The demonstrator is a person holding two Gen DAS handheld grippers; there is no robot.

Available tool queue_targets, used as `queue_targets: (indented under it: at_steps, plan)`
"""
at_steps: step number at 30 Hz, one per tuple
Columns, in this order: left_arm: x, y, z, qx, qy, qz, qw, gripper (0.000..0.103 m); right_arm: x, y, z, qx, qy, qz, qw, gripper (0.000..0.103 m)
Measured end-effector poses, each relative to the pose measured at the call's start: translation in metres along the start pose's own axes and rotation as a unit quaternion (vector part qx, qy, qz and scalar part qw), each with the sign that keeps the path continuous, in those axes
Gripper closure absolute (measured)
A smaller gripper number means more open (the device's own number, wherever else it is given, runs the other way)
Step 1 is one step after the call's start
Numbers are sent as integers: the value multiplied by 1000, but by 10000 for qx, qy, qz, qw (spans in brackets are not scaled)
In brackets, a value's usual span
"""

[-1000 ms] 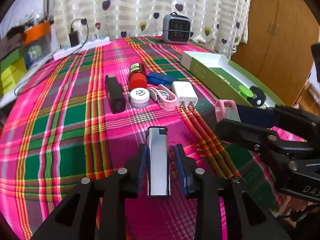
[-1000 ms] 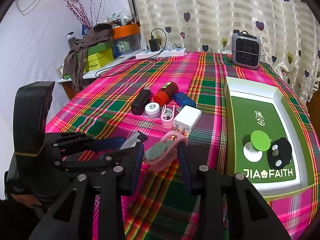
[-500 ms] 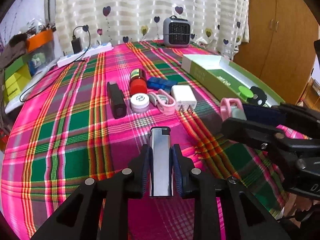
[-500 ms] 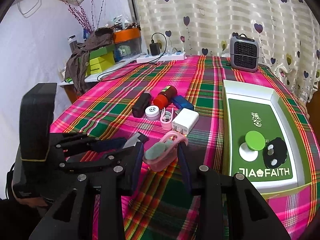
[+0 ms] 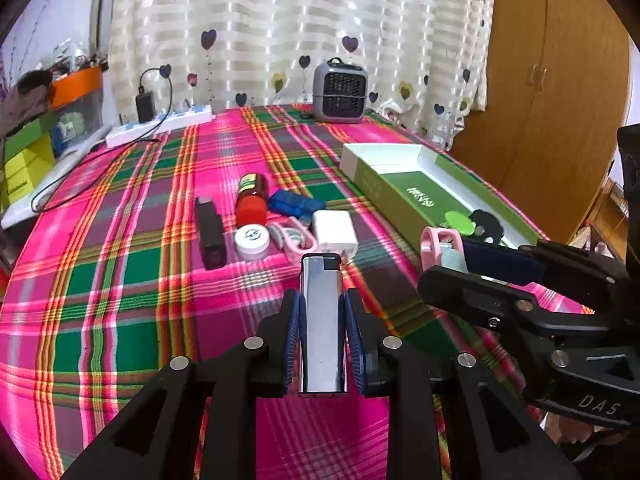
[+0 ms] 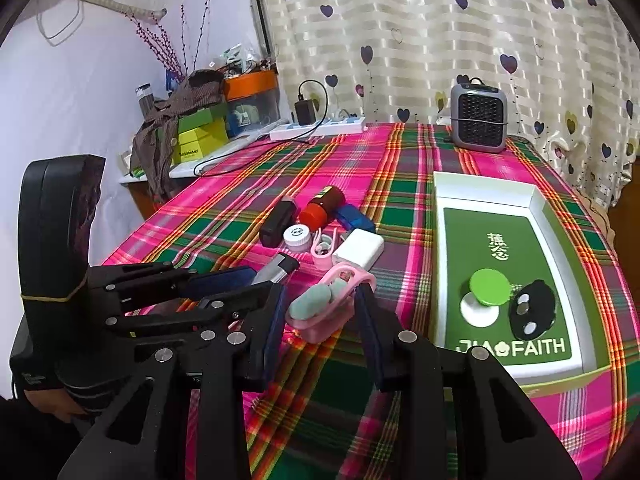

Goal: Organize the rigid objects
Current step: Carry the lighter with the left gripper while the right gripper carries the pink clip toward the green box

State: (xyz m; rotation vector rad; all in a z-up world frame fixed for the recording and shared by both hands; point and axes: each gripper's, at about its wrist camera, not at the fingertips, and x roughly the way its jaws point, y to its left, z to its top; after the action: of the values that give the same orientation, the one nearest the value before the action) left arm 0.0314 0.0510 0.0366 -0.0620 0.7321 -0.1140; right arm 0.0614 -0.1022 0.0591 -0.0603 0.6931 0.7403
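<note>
My left gripper (image 5: 322, 316) is shut on a silver lighter (image 5: 322, 320) and holds it above the plaid tablecloth. My right gripper (image 6: 324, 312) is shut on a pink clip (image 6: 328, 306) with a mint pad; the clip also shows in the left wrist view (image 5: 442, 246). On the cloth lie a black box (image 5: 210, 234), a red-capped bottle (image 5: 250, 200), a white round jar (image 5: 252, 240), a blue item (image 5: 294, 204), a second pink clip (image 5: 294, 238) and a white charger (image 5: 334, 232). The green tray (image 6: 448, 216) holds a green-and-white disc (image 6: 486, 294) and a black piece (image 6: 534, 314).
A grey heater (image 6: 478, 122) stands at the table's far edge before the curtain. A power strip (image 6: 318, 128) with a cable lies at the back left. Boxes and clutter (image 6: 200, 132) sit on a side shelf. A wooden wardrobe (image 5: 560, 80) stands to the right.
My left gripper closed on the lighter and lifted it off the cloth. My right gripper keeps hold of the pink clip and rose slightly.
</note>
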Motion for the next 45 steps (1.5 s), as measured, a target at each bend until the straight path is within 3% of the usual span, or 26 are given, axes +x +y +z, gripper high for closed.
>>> queue_targets:
  at_steps: [21, 45]
  plan:
    - [7, -52, 19, 224, -109, -520, 9983, 81, -28, -41, 0, 312, -341, -264, 9986, 67]
    - [21, -88, 31, 400, -107, -854, 9955, 81, -51, -93, -7, 731, -497, -704, 9936, 67]
